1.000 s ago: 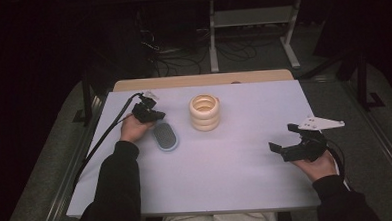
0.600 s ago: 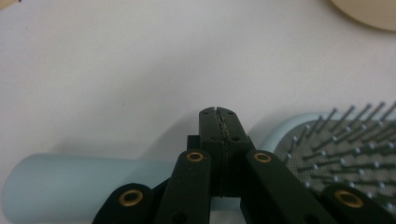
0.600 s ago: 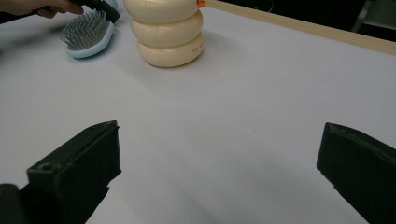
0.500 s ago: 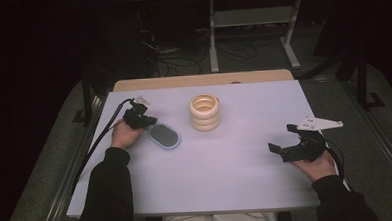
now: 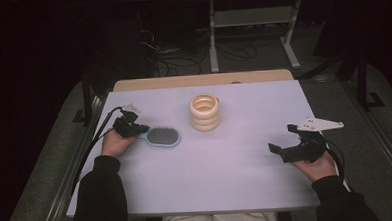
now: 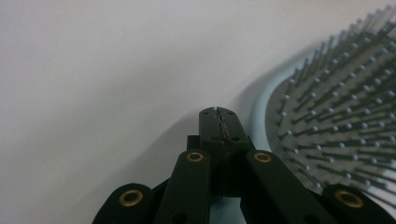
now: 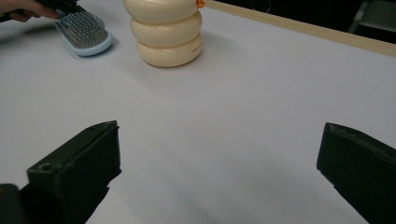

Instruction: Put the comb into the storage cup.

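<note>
A light blue hairbrush [image 5: 162, 137] lies bristles up on the white table [image 5: 227, 174], left of centre, its handle pointing left. My left gripper [image 5: 143, 128] is shut at the handle end. In the left gripper view its pads [image 6: 217, 111] meet with nothing seen between them, and the brush head [image 6: 336, 121] lies just to their right. A cream stack of three rings [image 5: 204, 112] stands upright behind the brush. My right gripper [image 5: 283, 139] rests open near the table's right edge, its jaws wide apart [image 7: 219, 128], with the rings [image 7: 166, 32] and the brush [image 7: 86, 30] far ahead.
A wooden strip [image 5: 202, 80] runs along the table's far edge. Behind it are a metal stand [image 5: 250, 33] and cables on the dark floor. A black cable [image 5: 97, 140] trails from the left gripper over the table's left edge.
My left hand has drawn back to the left, uncovering the brush, which now lies more sideways. The right hand has kept still.
</note>
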